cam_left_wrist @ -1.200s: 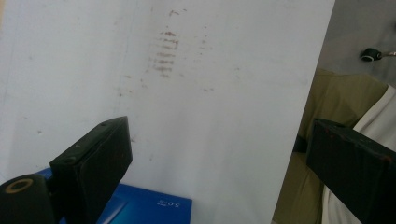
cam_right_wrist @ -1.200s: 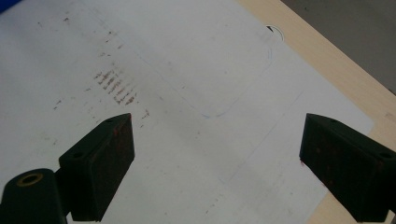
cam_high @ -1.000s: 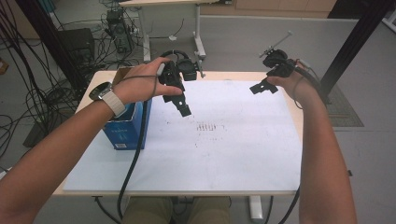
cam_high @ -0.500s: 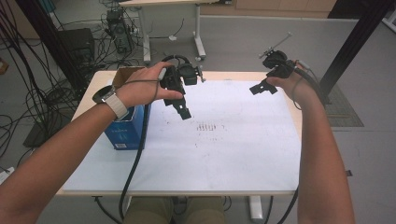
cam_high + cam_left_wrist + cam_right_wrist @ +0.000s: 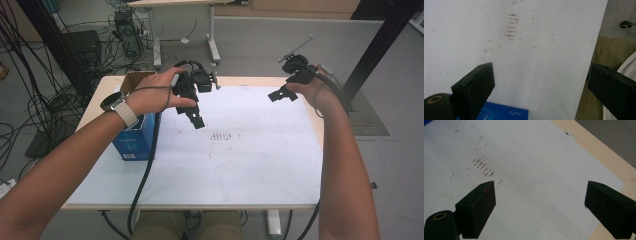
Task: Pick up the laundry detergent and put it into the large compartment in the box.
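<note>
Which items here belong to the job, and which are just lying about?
Job:
left tongs, open
right tongs, open
blue box, nearest the left tongs

Lying about:
white sheet with smudges
cables on the floor

Both forearms reached in from below. The left gripper (image 5: 196, 119) hung in mid-air, pointing down, its jaws spread wide with nothing between them. The right gripper (image 5: 280, 95) hovered farther off, jaws equally wide apart.
</note>
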Available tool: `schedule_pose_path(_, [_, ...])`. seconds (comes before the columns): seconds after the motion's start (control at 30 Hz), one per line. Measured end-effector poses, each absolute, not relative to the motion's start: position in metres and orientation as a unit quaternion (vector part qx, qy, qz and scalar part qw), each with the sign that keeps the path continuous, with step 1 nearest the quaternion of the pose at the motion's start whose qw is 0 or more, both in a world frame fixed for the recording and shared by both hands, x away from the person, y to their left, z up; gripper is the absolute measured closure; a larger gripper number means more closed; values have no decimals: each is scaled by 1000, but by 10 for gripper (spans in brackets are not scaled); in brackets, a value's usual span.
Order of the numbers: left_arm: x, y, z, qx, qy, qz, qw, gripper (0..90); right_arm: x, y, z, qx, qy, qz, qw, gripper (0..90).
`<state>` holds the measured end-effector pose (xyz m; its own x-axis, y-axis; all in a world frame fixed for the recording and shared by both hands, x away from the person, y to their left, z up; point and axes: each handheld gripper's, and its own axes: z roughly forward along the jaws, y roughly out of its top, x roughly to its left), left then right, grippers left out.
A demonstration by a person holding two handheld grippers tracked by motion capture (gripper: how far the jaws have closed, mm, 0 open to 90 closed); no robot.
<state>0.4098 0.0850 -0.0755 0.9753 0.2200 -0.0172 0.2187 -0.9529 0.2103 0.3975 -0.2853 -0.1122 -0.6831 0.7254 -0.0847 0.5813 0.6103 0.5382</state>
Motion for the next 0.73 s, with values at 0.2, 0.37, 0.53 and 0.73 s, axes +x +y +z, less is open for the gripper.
schedule_pose_path(0.2, [410, 83, -75, 989, 108, 5, 99, 78, 397, -286, -113, 370, 884, 243, 149, 101])
schedule_pose_path(0.37, [409, 84, -76, 989, 112, 6, 101, 78, 396, -287, -114, 370, 884, 244, 148, 99])
schedule_pose_path(0.53, [409, 86, -77, 988, 116, 6, 103, 78, 395, -289, -115, 369, 884, 245, 148, 98])
schedule_pose_path(0.73, [409, 86, -78, 988, 119, 4, 101, 78, 392, -292, -116, 371, 883, 246, 149, 98])
